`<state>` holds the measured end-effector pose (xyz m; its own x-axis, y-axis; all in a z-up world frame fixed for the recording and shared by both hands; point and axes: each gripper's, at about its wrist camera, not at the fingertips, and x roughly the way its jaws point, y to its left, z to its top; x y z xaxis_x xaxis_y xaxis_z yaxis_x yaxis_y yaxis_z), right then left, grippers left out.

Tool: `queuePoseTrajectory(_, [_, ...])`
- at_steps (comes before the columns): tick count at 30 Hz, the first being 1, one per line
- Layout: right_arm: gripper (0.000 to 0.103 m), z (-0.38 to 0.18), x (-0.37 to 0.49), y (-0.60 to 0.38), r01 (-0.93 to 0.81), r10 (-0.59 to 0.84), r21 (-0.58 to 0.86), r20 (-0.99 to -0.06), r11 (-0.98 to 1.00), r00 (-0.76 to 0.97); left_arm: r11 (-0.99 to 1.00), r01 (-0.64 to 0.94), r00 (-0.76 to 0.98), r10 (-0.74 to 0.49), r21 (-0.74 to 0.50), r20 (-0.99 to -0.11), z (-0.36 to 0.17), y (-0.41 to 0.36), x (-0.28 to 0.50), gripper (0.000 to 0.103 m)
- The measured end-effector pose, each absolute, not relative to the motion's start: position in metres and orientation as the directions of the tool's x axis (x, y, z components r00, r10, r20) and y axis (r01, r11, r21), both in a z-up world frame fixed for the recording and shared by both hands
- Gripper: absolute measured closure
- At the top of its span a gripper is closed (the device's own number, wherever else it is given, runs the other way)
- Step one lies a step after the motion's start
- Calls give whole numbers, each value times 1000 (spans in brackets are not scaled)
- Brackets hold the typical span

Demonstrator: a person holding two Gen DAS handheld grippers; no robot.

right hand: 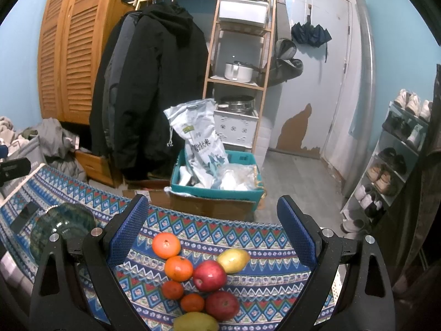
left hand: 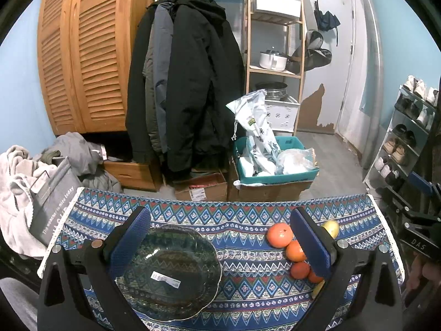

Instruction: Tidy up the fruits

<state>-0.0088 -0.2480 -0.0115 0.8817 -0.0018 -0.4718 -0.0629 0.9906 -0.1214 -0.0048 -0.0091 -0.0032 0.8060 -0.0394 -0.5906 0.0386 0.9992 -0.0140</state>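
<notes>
Glass bowl [left hand: 168, 273] on bench [left hand: 242, 289] left side, holds only a sticker label [left hand: 165, 279]. Fruit pile [right hand: 198, 275] w/ oranges, apples, mangoes lies right of it on cloth. Left tongs [left hand: 219, 244] & right tongs [right hand: 213, 234] both apart, gripping nothing.

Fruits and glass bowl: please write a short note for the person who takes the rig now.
Left gripper: jaws open, empty, over the glass bowl.
Right gripper: jaws open, empty, over the fruit pile.
On the patterned cloth: four oranges, two red apples, two yellow mangoes, grouped right of the bowl.
Done: nothing, the bowl holds no fruit.
Left: probably move every fruit into the bowl.
</notes>
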Motion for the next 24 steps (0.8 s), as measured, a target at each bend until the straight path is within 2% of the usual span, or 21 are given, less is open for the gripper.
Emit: queuePoseTrajectory(24, [10,-21,-10,-256,-57,-15,-131,-493,990,870,999,52,801,-50,-14,-597,-4,-19,-4,1])
